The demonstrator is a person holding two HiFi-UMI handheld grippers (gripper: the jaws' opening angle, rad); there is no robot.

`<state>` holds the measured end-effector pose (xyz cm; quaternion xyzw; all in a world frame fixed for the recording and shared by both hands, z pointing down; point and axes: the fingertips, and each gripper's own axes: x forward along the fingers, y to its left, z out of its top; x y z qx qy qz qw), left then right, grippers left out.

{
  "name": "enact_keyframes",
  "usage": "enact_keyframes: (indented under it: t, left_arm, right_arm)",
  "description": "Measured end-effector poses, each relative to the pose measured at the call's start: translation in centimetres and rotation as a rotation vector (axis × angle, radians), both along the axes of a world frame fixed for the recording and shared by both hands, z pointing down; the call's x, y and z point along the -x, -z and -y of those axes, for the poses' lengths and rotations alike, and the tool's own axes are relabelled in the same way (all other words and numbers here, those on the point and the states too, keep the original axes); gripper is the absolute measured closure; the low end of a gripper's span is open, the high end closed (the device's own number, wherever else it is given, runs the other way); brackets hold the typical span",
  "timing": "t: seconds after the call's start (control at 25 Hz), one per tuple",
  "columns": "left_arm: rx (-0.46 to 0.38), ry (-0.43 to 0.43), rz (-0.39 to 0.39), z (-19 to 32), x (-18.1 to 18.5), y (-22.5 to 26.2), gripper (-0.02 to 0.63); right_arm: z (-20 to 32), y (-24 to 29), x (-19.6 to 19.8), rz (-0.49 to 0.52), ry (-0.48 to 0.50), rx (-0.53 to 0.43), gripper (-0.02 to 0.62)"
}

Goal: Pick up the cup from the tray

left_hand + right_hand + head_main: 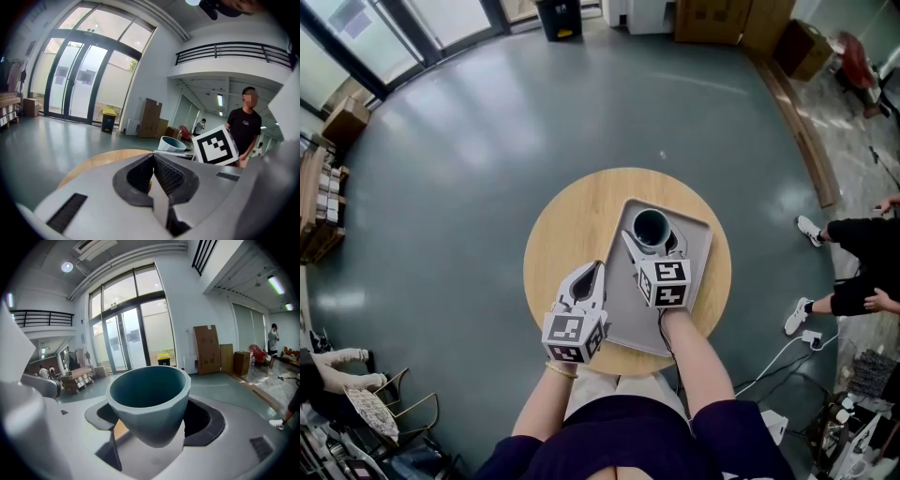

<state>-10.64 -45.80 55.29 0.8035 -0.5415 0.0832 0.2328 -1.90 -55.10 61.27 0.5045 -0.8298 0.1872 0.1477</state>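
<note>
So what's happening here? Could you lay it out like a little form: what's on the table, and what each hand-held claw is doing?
table: round, wooden
tray: grey, lying on the table
cup: teal, upright, looks empty, at the tray's far end
right gripper: one jaw on each side of the cup, closed against it
left gripper: jaws together, holding nothing, beside the tray's left edge
cup lifted off the tray: cannot tell
</note>
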Motion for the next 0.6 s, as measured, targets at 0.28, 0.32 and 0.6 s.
enact_keyframes:
  t: [0.28,0.32,0.6]
  left_arm:
    - [-0.015,0.004,0.004,-2.9,-0.8,1.4,0.597]
    - [-0.02,0.0,0.008,-3.4,-1.1,1.6,0.597]
    - [-0.056,-0.013,0.026,-6.7,-2.5,3.1,0.597]
  right_arm:
    - [-6.0,5.4,-0.7,0.036,0.025,-0.029,0.199]
    - [-7.1,5.9,-0.9,0.04,0.03,-0.028,0.199]
    - [-13.5,8.2,-2.0,0.053,0.033,-0.02,0.199]
